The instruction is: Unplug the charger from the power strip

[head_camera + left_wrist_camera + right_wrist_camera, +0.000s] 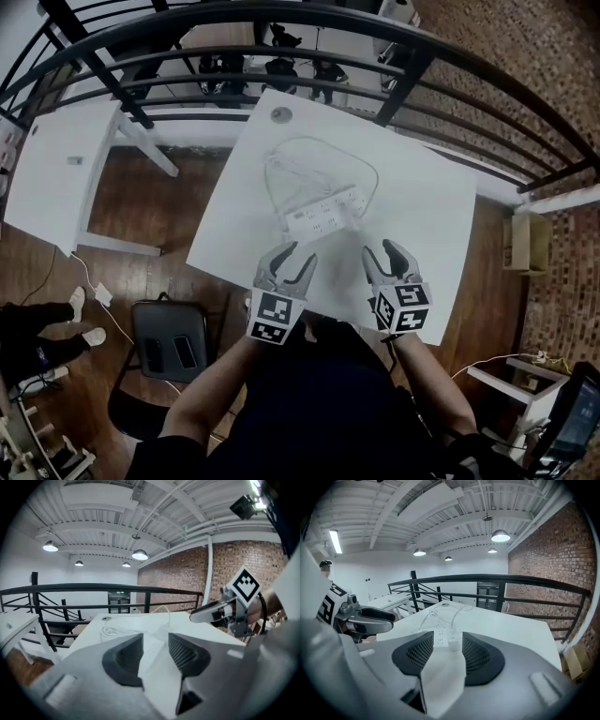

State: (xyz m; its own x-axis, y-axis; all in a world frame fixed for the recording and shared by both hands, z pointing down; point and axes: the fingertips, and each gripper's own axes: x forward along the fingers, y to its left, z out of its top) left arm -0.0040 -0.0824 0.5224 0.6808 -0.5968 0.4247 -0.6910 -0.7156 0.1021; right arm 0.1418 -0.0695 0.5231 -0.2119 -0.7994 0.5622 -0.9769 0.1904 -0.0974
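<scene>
White rectangular plastic power strip (323, 214) lies mid-table, at 12 o'clock from both grippers. Small white cube charger (453, 641) sits plugged into it. Likely light, rigid and smooth; pinch its 2 flat sides and brace the strip. Left gripper (291, 255) and right gripper (382, 251) are both spread, empty. White matte table (422, 216); black metal railing (487, 579), red brick wall (553, 559).

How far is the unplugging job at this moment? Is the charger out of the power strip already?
Nothing is done yet: the charger is still plugged into the power strip. In hand: the left gripper and the right gripper, both open and empty, hover short of it. Left: grip the charger and pull it out.
</scene>
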